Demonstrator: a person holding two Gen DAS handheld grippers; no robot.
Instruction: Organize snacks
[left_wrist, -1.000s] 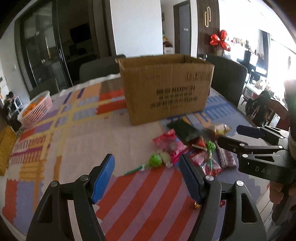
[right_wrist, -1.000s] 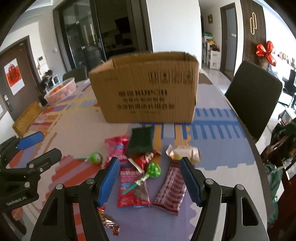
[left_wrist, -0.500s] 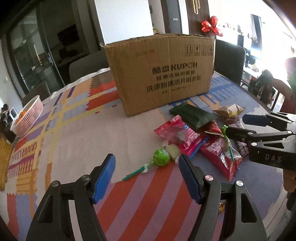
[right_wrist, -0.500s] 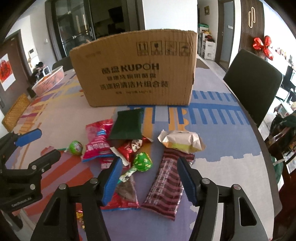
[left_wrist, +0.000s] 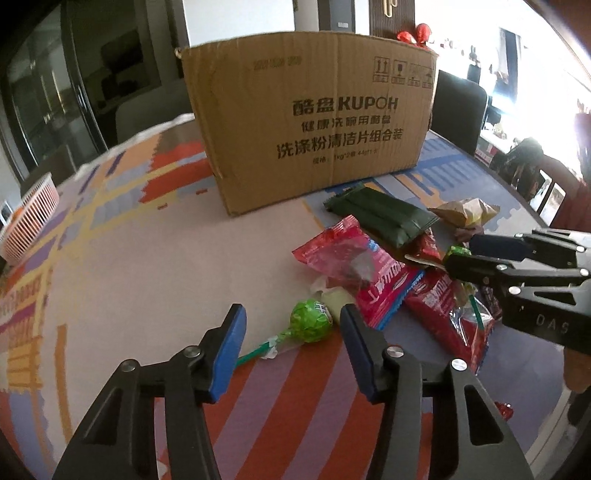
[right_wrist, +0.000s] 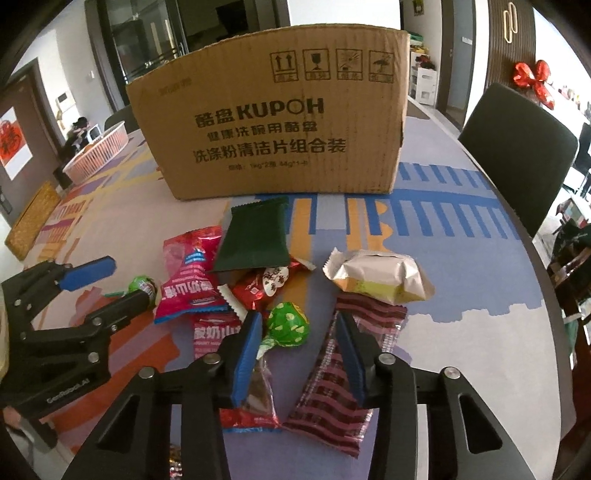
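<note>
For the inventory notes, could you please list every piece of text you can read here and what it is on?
"酷盘 KUPOH": cardboard box.
"洗涤粉清洁片组合装": same box, lower line.
"DAS": right gripper body.
"GenRobot.AI": left gripper body.
Four handling symbols on the box, their captions, its small weight line and the snack wrappers' print: too blurred.

Blue-padded black jaws flank a green lollipop (left_wrist: 309, 321). Ahead lie a dark green packet (right_wrist: 255, 236), red wrappers (right_wrist: 190, 273) and a maroon striped packet (right_wrist: 332, 391) on the striped orange-purple surface (left_wrist: 295, 398).
</note>
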